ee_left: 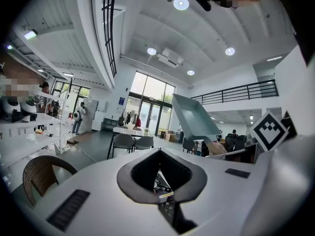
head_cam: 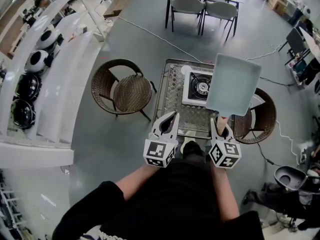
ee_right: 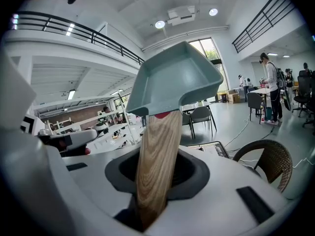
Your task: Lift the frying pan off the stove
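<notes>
A pale grey-green square frying pan (head_cam: 234, 84) hangs tilted in the air, above and to the right of the white single-burner stove (head_cam: 198, 87). My right gripper (head_cam: 221, 125) is shut on the pan's wooden handle (head_cam: 223, 118). In the right gripper view the handle (ee_right: 157, 166) runs up between the jaws to the pan (ee_right: 172, 80). My left gripper (head_cam: 170, 121) hovers over the near edge of the small metal table (head_cam: 172, 91), shut and holding nothing. The left gripper view shows the raised pan (ee_left: 197, 117) at the right.
Two wicker chairs (head_cam: 125, 89) (head_cam: 260, 119) flank the table. A white counter (head_cam: 65, 69) with round appliances runs along the left. A table with grey chairs (head_cam: 187, 5) stands at the back. Cables cross the floor.
</notes>
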{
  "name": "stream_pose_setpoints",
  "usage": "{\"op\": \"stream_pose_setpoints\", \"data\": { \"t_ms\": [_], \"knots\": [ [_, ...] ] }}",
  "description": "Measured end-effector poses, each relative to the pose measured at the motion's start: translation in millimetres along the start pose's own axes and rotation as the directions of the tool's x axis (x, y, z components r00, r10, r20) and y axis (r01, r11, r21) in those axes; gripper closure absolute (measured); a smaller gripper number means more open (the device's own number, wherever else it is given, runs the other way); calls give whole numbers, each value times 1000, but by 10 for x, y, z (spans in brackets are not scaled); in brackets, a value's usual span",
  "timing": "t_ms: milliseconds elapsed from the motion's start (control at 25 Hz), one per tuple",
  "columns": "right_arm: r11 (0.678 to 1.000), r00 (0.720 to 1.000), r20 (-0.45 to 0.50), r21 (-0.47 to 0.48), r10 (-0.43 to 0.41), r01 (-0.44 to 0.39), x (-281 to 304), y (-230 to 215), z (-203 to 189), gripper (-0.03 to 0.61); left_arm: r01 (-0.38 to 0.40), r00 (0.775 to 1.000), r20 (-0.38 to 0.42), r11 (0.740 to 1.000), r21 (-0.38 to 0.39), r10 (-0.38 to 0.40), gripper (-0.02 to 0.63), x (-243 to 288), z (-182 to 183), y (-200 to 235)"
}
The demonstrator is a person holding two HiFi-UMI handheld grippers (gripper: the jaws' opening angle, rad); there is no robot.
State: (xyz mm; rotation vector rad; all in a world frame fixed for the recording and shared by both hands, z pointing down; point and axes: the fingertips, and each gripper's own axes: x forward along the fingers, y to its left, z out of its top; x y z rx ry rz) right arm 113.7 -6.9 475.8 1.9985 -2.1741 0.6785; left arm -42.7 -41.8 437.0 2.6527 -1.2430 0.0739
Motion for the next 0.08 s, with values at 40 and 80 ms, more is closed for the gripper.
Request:
{"op": "stream_pose_setpoints", "data": {
  "t_ms": [40, 80],
  "knots": [
    [1000, 1000, -2, 3, 3, -3, 11, 1, -6, 471, -2, 1000, -1, 1000, -2, 2, 603, 7, -9, 13],
    [1000, 1000, -5, 5, 5, -5, 23, 2, -13, 471, -4, 1000, -2, 1000, -5, 4, 603, 14, -19, 26]
  ]
}}
